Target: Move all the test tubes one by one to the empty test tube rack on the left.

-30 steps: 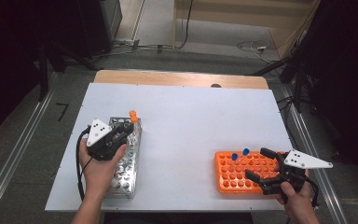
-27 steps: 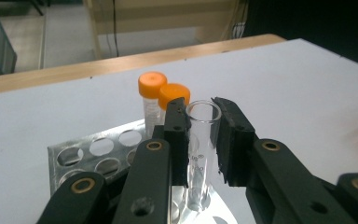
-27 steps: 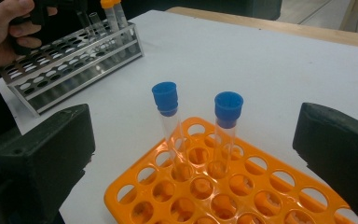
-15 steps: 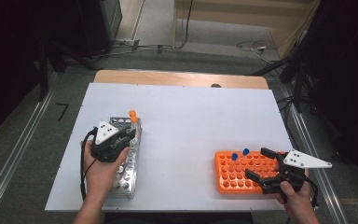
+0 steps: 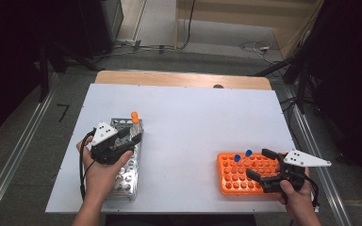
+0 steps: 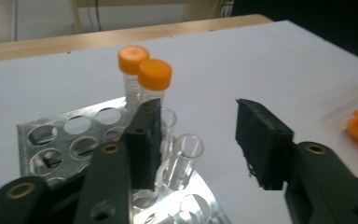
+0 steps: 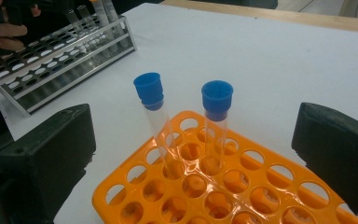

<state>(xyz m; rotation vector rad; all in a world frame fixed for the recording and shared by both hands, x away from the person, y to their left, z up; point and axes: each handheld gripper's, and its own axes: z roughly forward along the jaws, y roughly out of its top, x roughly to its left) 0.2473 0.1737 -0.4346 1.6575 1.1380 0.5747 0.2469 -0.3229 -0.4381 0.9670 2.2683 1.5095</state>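
My left gripper (image 5: pixel 133 140) hovers over the far end of a metal tube rack (image 5: pixel 122 181) at the table's left. Its jaws have just been opening and now stand open (image 6: pixel 198 126). An uncapped clear tube (image 6: pixel 186 151) stands in the rack in the gap between them, untouched by the pads. Two orange-capped tubes (image 6: pixel 154 74) stand just beyond the left jaw. My right gripper (image 5: pixel 258 163) stands open over the orange rack (image 5: pixel 231 181). Two blue-capped tubes (image 7: pixel 216 100) rise from that rack between its wide jaws (image 7: pixel 193 116).
The white table top (image 5: pixel 193 122) lies between the two racks, with a wooden strip (image 5: pixel 179 79) at its far edge. Cables and dark stands sit on the floor beyond. In the right gripper view, the metal rack (image 7: pixel 51 56) and the left hand (image 7: pixel 0 32) show far off.
The left gripper's jaws have opened over the metal rack, and its body has tilted slightly in the hand. The right gripper and the orange rack have stayed as they were.
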